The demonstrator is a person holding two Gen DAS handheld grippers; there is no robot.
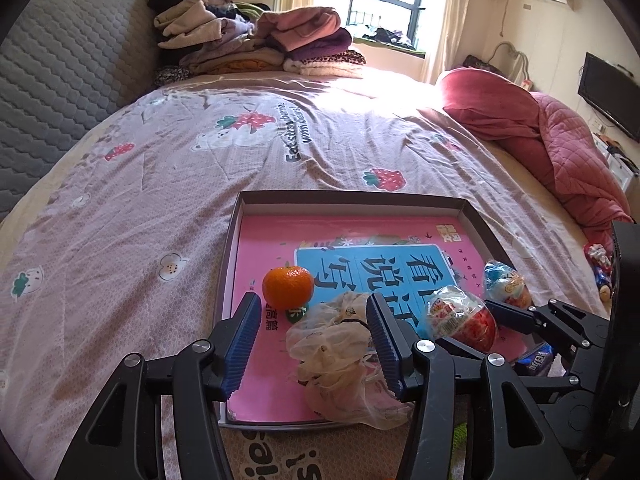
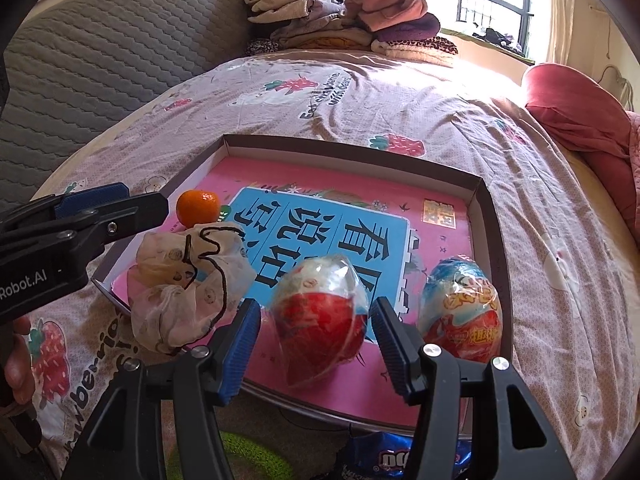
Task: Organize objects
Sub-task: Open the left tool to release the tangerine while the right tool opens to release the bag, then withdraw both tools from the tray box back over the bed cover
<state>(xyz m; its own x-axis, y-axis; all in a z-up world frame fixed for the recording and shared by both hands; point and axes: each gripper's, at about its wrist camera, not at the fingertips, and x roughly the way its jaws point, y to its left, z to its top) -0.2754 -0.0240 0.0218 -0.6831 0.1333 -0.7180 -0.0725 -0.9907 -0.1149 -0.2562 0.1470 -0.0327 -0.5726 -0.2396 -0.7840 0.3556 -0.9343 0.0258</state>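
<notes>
Toy eggs are the matter for your right hand: the red egg (image 2: 320, 316) lies in the shallow tray (image 2: 486, 216) on the bed (image 2: 400, 92), between the spread fingers of the right hand-held gripper (image 2: 316, 344), which are apart and, as far as I can judge, not yet touching the wrapper; the blue egg (image 2: 460, 308) sits just beside it, toward the tray's right wall. If you mean to lift the red one, close slowly across its widest part — the crinkled film looks slippery and the egg is likely to squirt forward from a pinch near the tip; keep clear of the blue egg. Your left hand-held gripper (image 1: 316, 344) is also apart, over the gauze pouch (image 1: 340, 344), with the tangerine (image 1: 287, 287) just beyond; take the soft cloth in a deep bite, away from its drawstring — and leave the fruit alone.
</notes>
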